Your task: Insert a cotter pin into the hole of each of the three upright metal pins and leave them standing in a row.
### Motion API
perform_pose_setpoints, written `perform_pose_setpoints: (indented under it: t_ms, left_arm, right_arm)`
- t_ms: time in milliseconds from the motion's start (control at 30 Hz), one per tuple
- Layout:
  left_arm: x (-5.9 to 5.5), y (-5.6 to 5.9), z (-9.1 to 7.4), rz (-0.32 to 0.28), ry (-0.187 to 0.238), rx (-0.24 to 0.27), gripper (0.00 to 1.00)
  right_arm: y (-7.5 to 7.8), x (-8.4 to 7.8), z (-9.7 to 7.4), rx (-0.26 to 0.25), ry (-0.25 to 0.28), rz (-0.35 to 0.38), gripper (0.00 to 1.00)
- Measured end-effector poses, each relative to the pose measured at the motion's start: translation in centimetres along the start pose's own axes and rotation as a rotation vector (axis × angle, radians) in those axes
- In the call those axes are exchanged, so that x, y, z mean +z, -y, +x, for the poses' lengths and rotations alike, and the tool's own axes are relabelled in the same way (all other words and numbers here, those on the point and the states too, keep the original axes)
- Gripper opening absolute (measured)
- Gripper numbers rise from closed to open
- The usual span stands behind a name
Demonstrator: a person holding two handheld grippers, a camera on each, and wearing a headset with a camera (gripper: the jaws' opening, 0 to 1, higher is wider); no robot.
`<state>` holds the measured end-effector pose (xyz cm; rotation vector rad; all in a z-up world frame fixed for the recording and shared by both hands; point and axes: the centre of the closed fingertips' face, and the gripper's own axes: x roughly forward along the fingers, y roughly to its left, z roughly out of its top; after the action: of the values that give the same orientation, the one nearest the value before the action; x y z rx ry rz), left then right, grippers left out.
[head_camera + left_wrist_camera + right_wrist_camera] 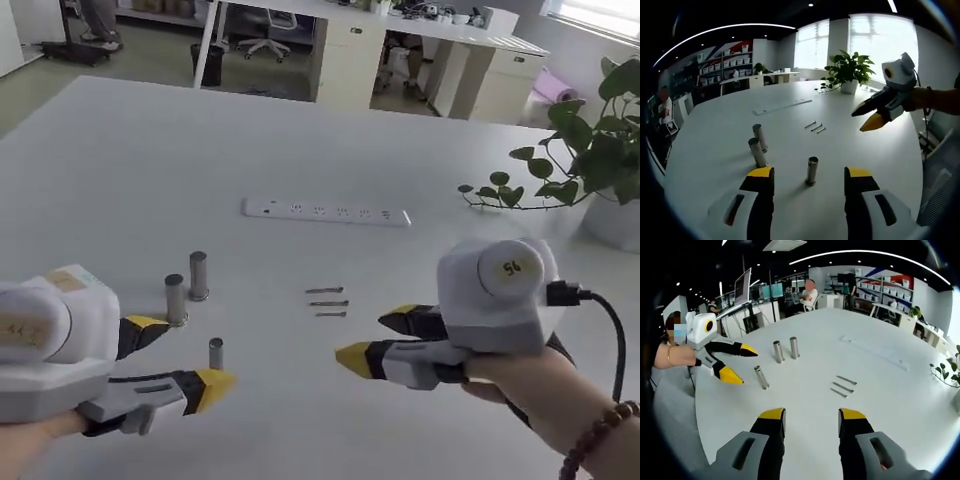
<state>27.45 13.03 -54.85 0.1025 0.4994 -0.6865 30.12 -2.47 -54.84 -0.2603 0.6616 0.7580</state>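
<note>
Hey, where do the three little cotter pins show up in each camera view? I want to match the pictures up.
Head view: the cotter pins lie at mid-table, right of the metal pins.
Left gripper view: cotter pins just above centre, right of the metal pins.
Right gripper view: cotter pins right of centre.
Shared landmark: the white power strip, lying just beyond them in each view.

Office: desks [345,12], swivel chair [268,35], monitor [746,282], storage shelves [725,62].

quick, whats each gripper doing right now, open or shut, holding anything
Left gripper: open, holding nothing.
Right gripper: open, holding nothing.
</note>
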Motion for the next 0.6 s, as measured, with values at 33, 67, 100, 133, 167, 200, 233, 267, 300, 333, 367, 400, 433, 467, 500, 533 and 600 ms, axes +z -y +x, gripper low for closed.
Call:
perform_pose_setpoints:
  t_ms: [33, 67, 100, 133, 167, 200, 233, 267, 300, 333, 367, 400, 433, 467, 500, 533, 600]
  left_arm:
    - [0.0, -0.1, -0.1, 0.002, 0.000, 0.003, 0.56]
    - [0.0, -0.2, -0.1, 0.003, -0.001, 0.006, 0.56]
    - [0.0, -0.3, -0.2, 0.003, 0.000, 0.010, 0.56]
    - [0.1, -0.4, -0.2, 0.003, 0.002, 0.014, 0.56]
    - [0.1, -0.5, -0.4, -0.001, 0.004, 0.016, 0.56]
    - [0.1, -0.5, -0.4, -0.004, 0.004, 0.015, 0.56]
    - [0.1, -0.6, -0.5, -0.005, 0.004, 0.016, 0.56]
    - [0.1, -0.6, -0.6, -0.002, 0.002, 0.018, 0.56]
    - [-0.1, -0.6, -0.7, 0.002, -0.003, 0.019, 0.56]
    - [-0.1, -0.7, -0.8, 0.003, -0.005, 0.021, 0.56]
    - [-0.2, -0.7, -0.8, 0.004, -0.008, 0.023, 0.56]
    - [-0.3, -0.7, -0.9, 0.004, -0.012, 0.023, 0.56]
    - [-0.5, -0.8, -1.0, 0.003, -0.016, 0.026, 0.56]
    - [-0.5, -0.8, -1.0, 0.003, -0.017, 0.027, 0.56]
    - [-0.7, -0.9, -1.1, 0.000, -0.021, 0.030, 0.55]
    - [-0.7, -0.9, -1.1, -0.002, -0.021, 0.033, 0.55]
    - [-0.7, -0.9, -1.1, -0.008, -0.019, 0.033, 0.54]
  right_arm:
    - [0.3, 0.0, 0.3, 0.000, -0.006, -0.001, 0.35]
    - [0.7, -0.1, 0.6, 0.005, -0.015, -0.004, 0.33]
    - [1.0, -0.1, 0.9, 0.005, -0.021, -0.006, 0.29]
    - [1.3, -0.1, 1.0, 0.003, -0.024, -0.006, 0.23]
    - [1.7, 0.0, 1.3, 0.003, -0.027, -0.011, 0.21]
    - [1.9, 0.0, 1.5, 0.005, -0.028, -0.013, 0.22]
    - [2.3, 0.0, 1.8, 0.010, -0.033, -0.011, 0.23]
    - [2.6, 0.0, 2.0, 0.013, -0.039, -0.011, 0.24]
    - [2.9, -0.1, 2.2, 0.016, -0.044, -0.014, 0.23]
    - [3.0, -0.1, 2.4, 0.017, -0.047, -0.017, 0.23]
    - [3.2, -0.1, 2.6, 0.018, -0.053, -0.023, 0.23]
    - [3.4, -0.2, 2.8, 0.021, -0.057, -0.025, 0.23]
    - [3.5, -0.2, 3.0, 0.023, -0.061, -0.028, 0.23]
    - [3.7, -0.3, 3.1, 0.025, -0.068, -0.030, 0.23]
    - [3.8, -0.3, 3.4, 0.031, -0.076, -0.038, 0.23]
    - [3.9, -0.3, 3.6, 0.034, -0.082, -0.045, 0.23]
    - [4.0, -0.4, 4.0, 0.046, -0.095, -0.068, 0.23]
